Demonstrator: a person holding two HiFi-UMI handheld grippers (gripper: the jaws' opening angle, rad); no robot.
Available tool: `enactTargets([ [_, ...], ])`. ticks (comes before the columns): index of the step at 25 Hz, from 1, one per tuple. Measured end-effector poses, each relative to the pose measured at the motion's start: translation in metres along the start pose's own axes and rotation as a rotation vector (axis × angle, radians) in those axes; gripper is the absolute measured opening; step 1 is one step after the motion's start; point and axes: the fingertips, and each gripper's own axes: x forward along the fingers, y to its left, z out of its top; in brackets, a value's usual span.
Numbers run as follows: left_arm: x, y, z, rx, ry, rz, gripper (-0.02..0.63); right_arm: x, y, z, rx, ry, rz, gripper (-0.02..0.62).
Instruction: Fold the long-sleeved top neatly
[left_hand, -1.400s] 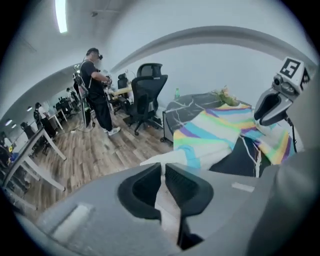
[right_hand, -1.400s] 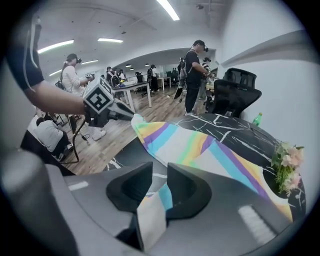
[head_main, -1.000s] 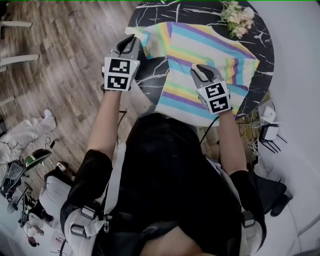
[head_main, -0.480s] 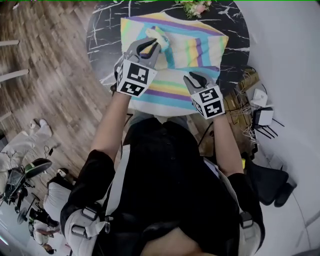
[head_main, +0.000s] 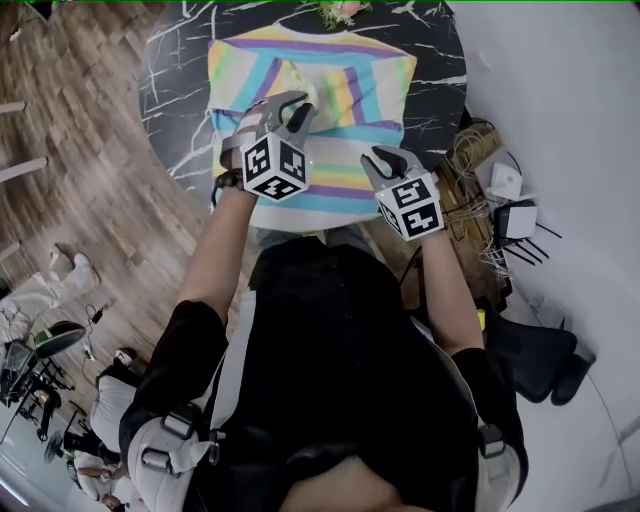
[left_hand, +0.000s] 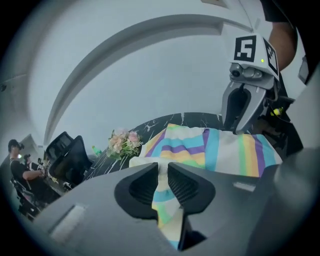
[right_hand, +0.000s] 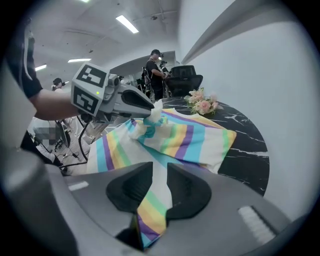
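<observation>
A pastel-striped long-sleeved top (head_main: 350, 80) lies spread on a round black marble table (head_main: 175, 90). My left gripper (head_main: 290, 112) hovers over the left half of the top's body and pinches the sleeve cuff (right_hand: 155, 117), which stands bunched at its tips. Its jaws are opening, with striped cloth still running between them (left_hand: 163, 167). My right gripper (head_main: 385, 160) is at the near right edge of the top, shut on the hem, and a strip of cloth passes between its jaws (right_hand: 160, 170).
A bunch of pink flowers (head_main: 340, 12) stands at the table's far edge, just past the top. Cables and white devices (head_main: 500, 190) lie on the floor to the right, by a pale wall. Wooden floor (head_main: 80, 150) is on the left. People and an office chair (right_hand: 182, 77) are behind.
My left gripper has carried the sleeve from the table's left side inward over the top's body and rolled. My right gripper has shifted along the near edge, still gripping the hem.
</observation>
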Motion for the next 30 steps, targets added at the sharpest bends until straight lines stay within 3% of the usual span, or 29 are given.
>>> enactTargets([
  [6, 0.029, -0.064, 0.008, 0.245, 0.079, -0.135, 0.135, -0.015, -0.024, -0.019, 0.007, 0.013, -0.018, 0.1],
  [8, 0.032, -0.087, 0.009, 0.248, 0.083, -0.203, 0.22, -0.018, -0.031, -0.024, 0.008, 0.021, -0.019, 0.1],
  [12, 0.029, -0.102, 0.009, 0.161, 0.075, -0.244, 0.239, -0.017, -0.04, -0.02, 0.015, 0.02, -0.011, 0.1],
  [15, 0.023, -0.094, 0.001, 0.03, 0.077, -0.235, 0.242, -0.01, -0.044, -0.011, 0.006, -0.004, -0.009, 0.1],
  [18, 0.013, -0.075, -0.014, -0.089, 0.095, -0.213, 0.242, 0.001, -0.042, 0.008, 0.005, -0.035, -0.005, 0.1],
  [25, -0.011, -0.019, -0.054, -0.269, 0.115, -0.148, 0.242, 0.038, -0.038, 0.053, 0.01, -0.083, -0.022, 0.101],
  [30, -0.011, 0.005, -0.081, -0.366, 0.138, -0.149, 0.241, 0.067, -0.03, 0.06, 0.002, -0.05, -0.001, 0.101],
])
